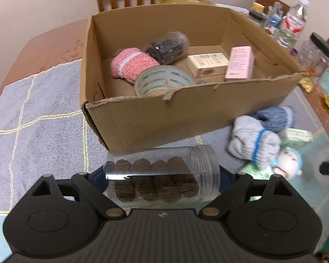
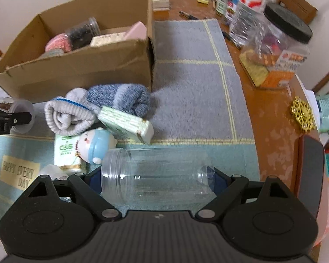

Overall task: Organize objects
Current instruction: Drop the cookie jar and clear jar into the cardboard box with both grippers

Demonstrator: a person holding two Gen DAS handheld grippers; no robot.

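We hold a cookie jar [image 1: 162, 175] crosswise in the left gripper [image 1: 162, 179], an empty jar [image 2: 155, 175] in the right gripper [image 2: 155, 179]; the box [image 1: 186, 118] lies above centre (nearer the left).

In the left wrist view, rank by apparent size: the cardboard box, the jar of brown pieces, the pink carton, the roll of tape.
1. cardboard box
2. jar of brown pieces, though it sits nearest the camera, which inflates it
3. roll of tape, partly hidden by the box wall
4. pink carton, close to the tape, so unsure
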